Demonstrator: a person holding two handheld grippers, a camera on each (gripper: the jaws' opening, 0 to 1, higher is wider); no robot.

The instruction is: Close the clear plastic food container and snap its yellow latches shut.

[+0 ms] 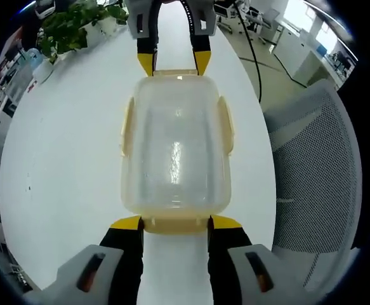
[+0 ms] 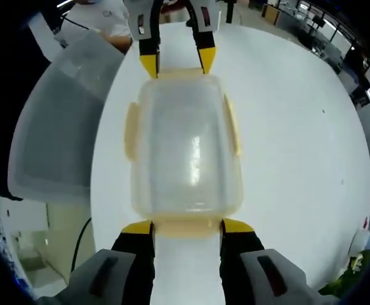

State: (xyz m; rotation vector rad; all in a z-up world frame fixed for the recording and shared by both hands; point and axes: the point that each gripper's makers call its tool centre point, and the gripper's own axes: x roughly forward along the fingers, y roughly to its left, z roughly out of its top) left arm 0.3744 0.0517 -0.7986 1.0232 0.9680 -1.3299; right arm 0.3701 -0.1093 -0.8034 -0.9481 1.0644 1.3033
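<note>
Bright even light, glare on lid

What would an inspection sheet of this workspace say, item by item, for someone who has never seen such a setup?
Surface: white table, bare around the container.
Job's things: clear plastic container with its lid on; yellow latches along the long sides and at both short ends.
Clutter: nothing seen on the table near the container.
Grippers: left tool at the near short end, yellow tips either side of the end latch; right tool placed likewise at the opposite end. Both open.
Cables: a black cable runs along the floor beside the table.
Surroundings: a white mesh chair at the table edge, a green plant at the far end, office desks beyond.
</note>
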